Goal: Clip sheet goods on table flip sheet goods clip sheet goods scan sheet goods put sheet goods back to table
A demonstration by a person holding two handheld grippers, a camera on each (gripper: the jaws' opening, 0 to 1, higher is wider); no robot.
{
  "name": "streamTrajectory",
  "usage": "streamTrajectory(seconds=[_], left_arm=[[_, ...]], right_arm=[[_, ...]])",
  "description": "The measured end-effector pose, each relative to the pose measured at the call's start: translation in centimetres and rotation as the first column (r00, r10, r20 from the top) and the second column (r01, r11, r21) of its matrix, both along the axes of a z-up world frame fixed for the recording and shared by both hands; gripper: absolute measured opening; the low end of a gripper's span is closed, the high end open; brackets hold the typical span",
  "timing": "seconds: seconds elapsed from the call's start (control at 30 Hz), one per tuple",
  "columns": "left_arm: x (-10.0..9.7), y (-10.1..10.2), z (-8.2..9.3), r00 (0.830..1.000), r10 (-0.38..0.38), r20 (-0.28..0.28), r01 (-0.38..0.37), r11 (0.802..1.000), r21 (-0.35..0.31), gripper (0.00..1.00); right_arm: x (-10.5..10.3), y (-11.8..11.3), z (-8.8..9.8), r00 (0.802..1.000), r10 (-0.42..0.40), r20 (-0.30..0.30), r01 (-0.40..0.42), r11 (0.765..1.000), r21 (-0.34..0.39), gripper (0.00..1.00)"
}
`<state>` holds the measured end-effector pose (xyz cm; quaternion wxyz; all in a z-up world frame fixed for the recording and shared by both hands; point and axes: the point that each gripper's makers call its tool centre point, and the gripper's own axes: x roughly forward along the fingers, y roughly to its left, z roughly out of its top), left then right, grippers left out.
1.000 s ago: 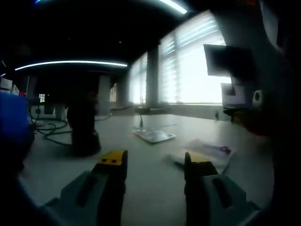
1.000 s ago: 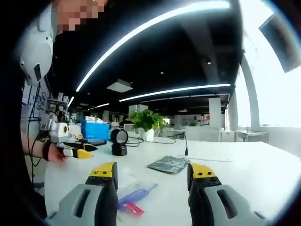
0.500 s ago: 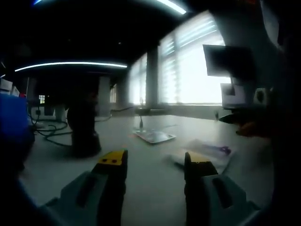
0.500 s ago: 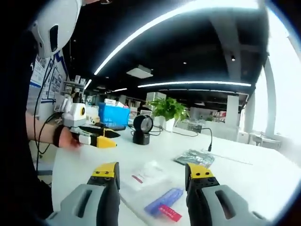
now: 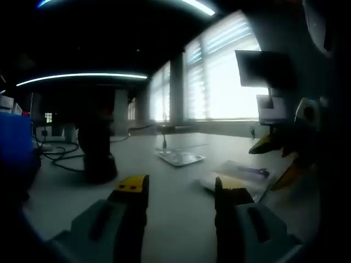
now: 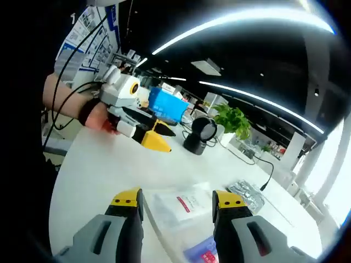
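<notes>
Sheet goods: clear flat packets lie on the white desk (image 6: 98,164). In the right gripper view, a clear packet with a red mark (image 6: 178,204) sits just ahead of the jaws, between them, and a blue-and-red packet (image 6: 204,253) lies nearer, by the right jaw. In the left gripper view, the clear packets (image 5: 241,176) lie to the right of the jaws, on the desk.
Left gripper (image 5: 181,189): jaws apart, nothing between them, held above bare desk. In the right gripper view it comes in from the left (image 6: 153,134), held by a hand (image 6: 101,118), its yellow tips close over the desk.
Black scanner (image 5: 96,156): stands upright on the desk, left of the jaws in the left gripper view; its round head (image 6: 202,134) shows in the right gripper view.
Silver foil sheet (image 5: 180,158): flat on the desk, beyond the packets.
Blue bin (image 6: 167,105): at the far edge of the desk, behind the left gripper.
Potted plant (image 6: 233,119): beyond the scanner.
Right gripper (image 6: 176,200): jaws apart, empty, poised over the marked packet. Its yellow tips (image 5: 274,159) enter the left gripper view from the right, spread, near the packets.
</notes>
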<state>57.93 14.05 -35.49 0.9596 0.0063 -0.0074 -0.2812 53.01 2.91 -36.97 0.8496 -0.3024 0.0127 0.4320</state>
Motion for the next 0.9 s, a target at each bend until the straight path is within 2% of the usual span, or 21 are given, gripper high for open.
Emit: streamTrajectory(seconds=[0.13,0.23,0.37,0.47,0.6,0.8,0.9], left_arm=[[0.0,0.0,0.0,1.000,-0.001,-0.001,0.001,1.000,-0.005,0.41],[0.0,0.0,0.0,1.000,-0.002,0.000,0.002,1.000,-0.004,0.41],[0.0,0.0,0.0,1.000,-0.001,0.002,0.001,1.000,0.000,0.41],[0.0,0.0,-0.1,1.000,0.002,0.002,-0.002,1.000,0.001,0.41],[0.0,0.1,-0.1,1.000,0.003,0.001,-0.003,1.000,-0.001,0.41],[0.0,0.1,-0.1,1.000,0.003,0.001,-0.003,1.000,-0.003,0.41],[0.0,0.2,0.0,1.000,0.006,0.001,-0.006,1.000,-0.006,0.41]], right_arm=[[0.2,0.9,0.0,1.000,0.016,-0.002,-0.016,1.000,-0.006,0.41],[0.0,1.0,-1.0,0.999,0.039,-0.015,-0.039,0.998,-0.058,0.45],[0.0,1.2,-2.0,0.998,0.040,-0.042,-0.043,0.997,-0.070,0.46],[0.2,1.3,-2.7,0.997,0.036,-0.071,-0.041,0.996,-0.079,0.43],[0.4,1.5,-2.8,0.996,0.025,-0.091,-0.031,0.997,-0.066,0.39],[-0.1,1.7,-3.4,0.991,0.026,-0.132,-0.035,0.997,-0.070,0.25],[-0.1,1.6,-3.5,0.989,0.017,-0.150,-0.027,0.998,-0.061,0.24]])
